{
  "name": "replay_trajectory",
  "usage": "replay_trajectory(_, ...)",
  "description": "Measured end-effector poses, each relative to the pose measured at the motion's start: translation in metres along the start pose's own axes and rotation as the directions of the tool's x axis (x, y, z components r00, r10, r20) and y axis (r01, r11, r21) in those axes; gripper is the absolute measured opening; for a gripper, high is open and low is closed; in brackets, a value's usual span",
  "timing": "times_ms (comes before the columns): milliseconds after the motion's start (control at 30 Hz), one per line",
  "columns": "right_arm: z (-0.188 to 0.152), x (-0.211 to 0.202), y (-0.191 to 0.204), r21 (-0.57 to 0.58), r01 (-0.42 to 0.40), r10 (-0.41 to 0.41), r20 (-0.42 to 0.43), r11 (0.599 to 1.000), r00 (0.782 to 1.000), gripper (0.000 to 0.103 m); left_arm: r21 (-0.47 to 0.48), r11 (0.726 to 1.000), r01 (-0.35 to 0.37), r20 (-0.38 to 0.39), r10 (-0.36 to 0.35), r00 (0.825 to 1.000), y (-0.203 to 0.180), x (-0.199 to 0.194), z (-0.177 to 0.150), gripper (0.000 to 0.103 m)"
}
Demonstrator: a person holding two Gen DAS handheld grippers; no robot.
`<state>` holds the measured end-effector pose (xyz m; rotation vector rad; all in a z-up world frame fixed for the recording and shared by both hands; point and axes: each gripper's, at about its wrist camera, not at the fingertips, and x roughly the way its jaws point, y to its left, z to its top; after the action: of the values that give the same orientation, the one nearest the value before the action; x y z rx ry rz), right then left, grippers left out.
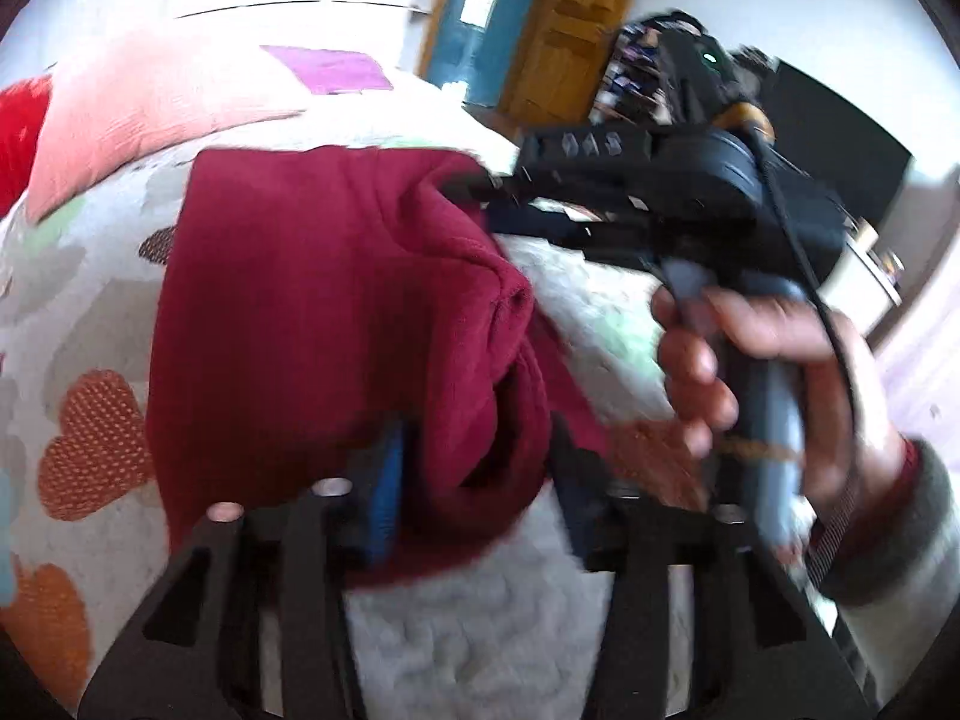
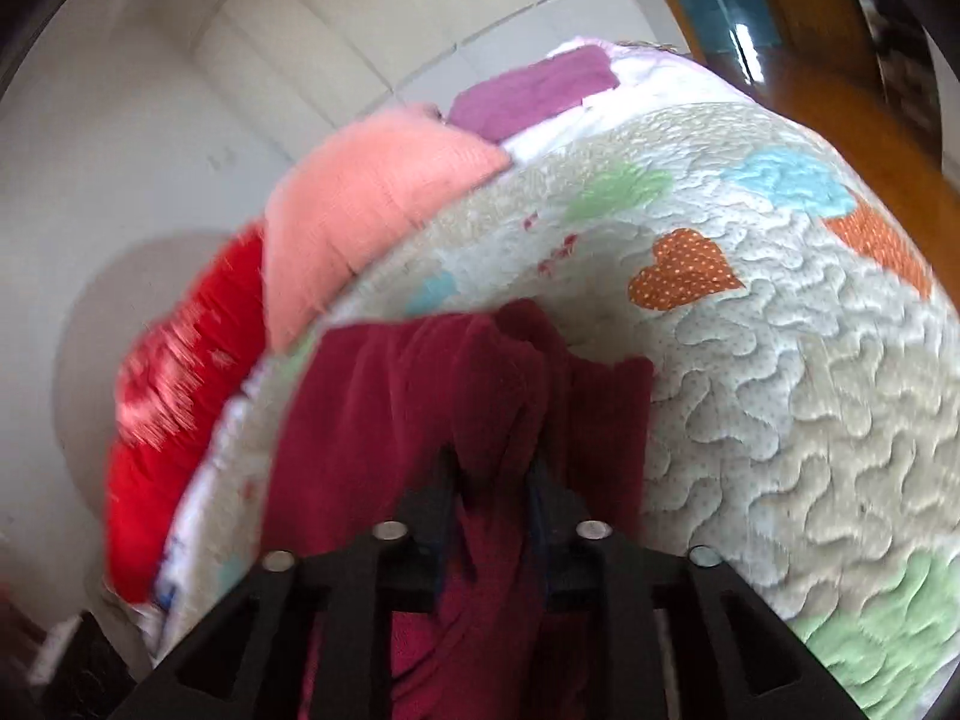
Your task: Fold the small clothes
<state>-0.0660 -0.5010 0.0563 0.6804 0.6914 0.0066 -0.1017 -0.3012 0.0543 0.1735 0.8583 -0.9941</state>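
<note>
We see a dark red garment (image 1: pixel 336 312) lying partly folded on a quilted bed cover (image 1: pixel 456 618) printed with orange, green and blue hearts. In the left wrist view the left gripper (image 1: pixel 474 474) reaches over the near edge of the garment; a thick rolled fold of the cloth sits between its two fingers (image 1: pixel 384 480), but there is space on the right side of the fold and we cannot tell whether the pads are actually pressing on it. The same view shows the right gripper (image 1: pixel 480 192) coming in from the right, its tips meeting the upper right corner of the garment, with a person's hand (image 1: pixel 774 372) wrapped around its handle and a grey and red sleeve (image 1: pixel 900 516) at the wrist. In the right wrist view the right gripper (image 2: pixel 492 480) has a bunched ridge of the red cloth running up between its fingers (image 2: pixel 444 498); the fingers stand close on either side of the ridge and appear to grasp it, though the picture is blurred. Beyond the garment, along the far edge of the bed, lie a folded salmon pink cloth (image 2: pixel 366 204), a bright red cloth (image 2: pixel 180 396) and a purple cloth (image 2: pixel 534 90). A wooden door frame (image 1: pixel 576 18) and a white wall (image 2: pixel 150 120) stand behind the bed.
</note>
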Motion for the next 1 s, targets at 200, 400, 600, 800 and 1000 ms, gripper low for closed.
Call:
replay_trajectory(200,0.01,-0.013,0.017,-0.048,0.013,-0.012,0.018,0.999,1.0,0.064,0.039,0.998,-0.052,0.08,0.049,0.996,0.005,-0.049,-0.011,0.059)
replay_trajectory(400,0.015,0.028,0.05,-0.282,0.165,-0.177,-0.017,0.945,0.984,0.022,-0.028,0.999,-0.037,0.02,0.038,0.999,0.028,-0.018,-0.014,0.059)
replay_trajectory(600,0.027,0.047,0.054,-0.385,0.254,-0.244,0.076,0.887,0.967,0.021,0.012,0.997,-0.078,-0.013,0.078,0.997,0.024,0.021,-0.002,0.059)
replay_trajectory(800,0.016,0.01,0.041,-0.309,0.169,-0.178,0.0,0.936,0.984,0.034,0.058,0.996,-0.074,0.014,0.073,0.997,0.027,-0.012,-0.003,0.059)
replay_trajectory(1000,-0.039,-0.054,0.063,-0.27,-0.01,-0.003,-0.047,0.963,0.999,0.053,0.021,0.984,-0.176,0.06,0.175,0.983,0.05,-0.036,-0.016,0.059)
